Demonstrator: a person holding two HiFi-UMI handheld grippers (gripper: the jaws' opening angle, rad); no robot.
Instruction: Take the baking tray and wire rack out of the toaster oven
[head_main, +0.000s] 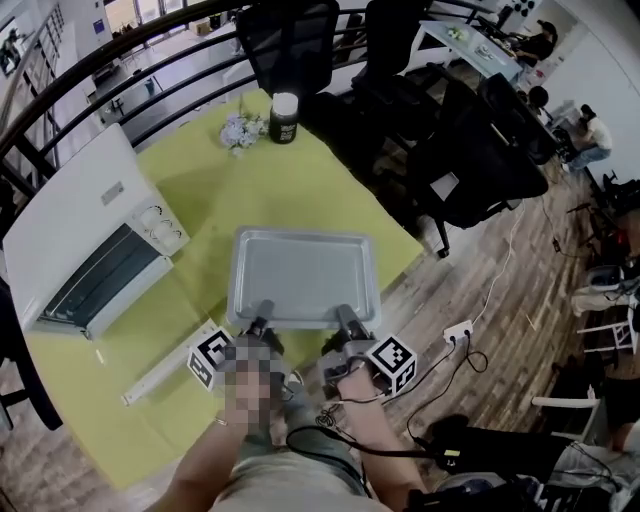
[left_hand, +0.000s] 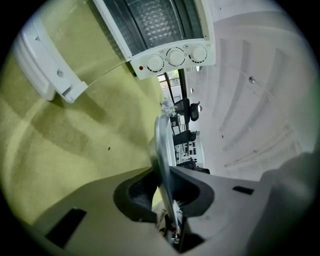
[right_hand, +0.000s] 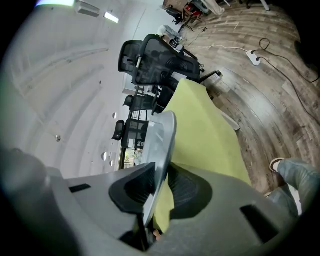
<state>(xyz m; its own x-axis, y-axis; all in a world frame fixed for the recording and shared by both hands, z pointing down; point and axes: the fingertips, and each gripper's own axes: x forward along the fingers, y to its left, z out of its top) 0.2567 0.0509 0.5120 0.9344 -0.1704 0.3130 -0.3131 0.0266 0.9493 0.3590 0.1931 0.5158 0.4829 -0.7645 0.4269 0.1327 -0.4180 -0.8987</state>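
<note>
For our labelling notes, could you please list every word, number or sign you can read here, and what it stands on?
Nothing here can be read word for word.
Jar: label too blurred to read.
Toaster oven dials: markings too small to read.
Marker cubes: black-and-white square patterns, no letters.
Baking tray: no print visible.

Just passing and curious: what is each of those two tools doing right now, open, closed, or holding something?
Left tool: shut on the near rim of the baking tray.
Right tool: shut on that same rim.
</note>
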